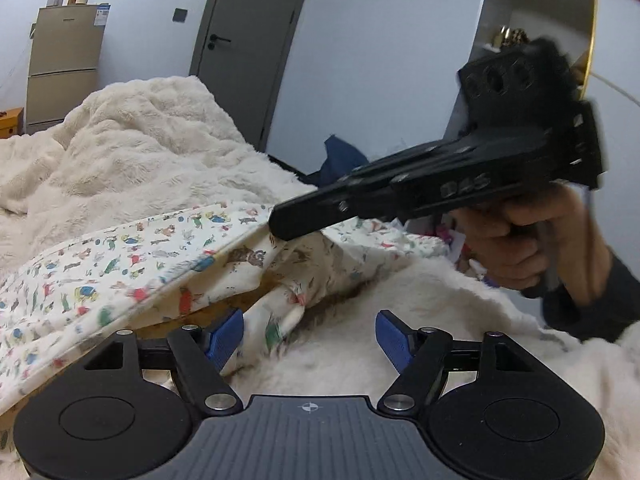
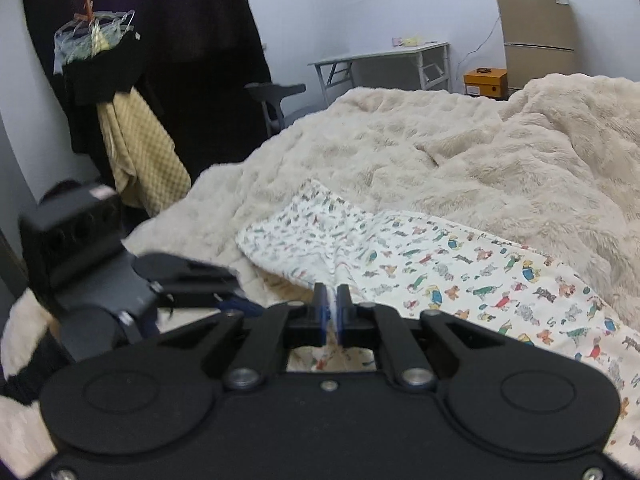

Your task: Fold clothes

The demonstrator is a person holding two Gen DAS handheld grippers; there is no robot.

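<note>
A cream garment printed with small colourful animals (image 1: pixel 120 268) lies on a fluffy cream blanket (image 1: pixel 132 148). My left gripper (image 1: pixel 310 334) is open, its blue pads wide apart, with a loose fold of the garment lying between them. My right gripper (image 2: pixel 331 300) is shut on an edge of the printed garment (image 2: pixel 460 272) and lifts it into a peak. In the left wrist view the right gripper (image 1: pixel 280 220) reaches in from the right, its tip on the cloth. The left gripper (image 2: pixel 224 280) shows at the lower left of the right wrist view.
The blanket (image 2: pixel 460 152) covers the bed in heaps. A grey door (image 1: pixel 252 40) and a beige fridge (image 1: pixel 64 64) stand behind. A dark coat (image 2: pixel 160 40), a yellow towel (image 2: pixel 140 152), a white desk (image 2: pixel 384 60) and an orange box (image 2: pixel 485 80) stand beyond the bed.
</note>
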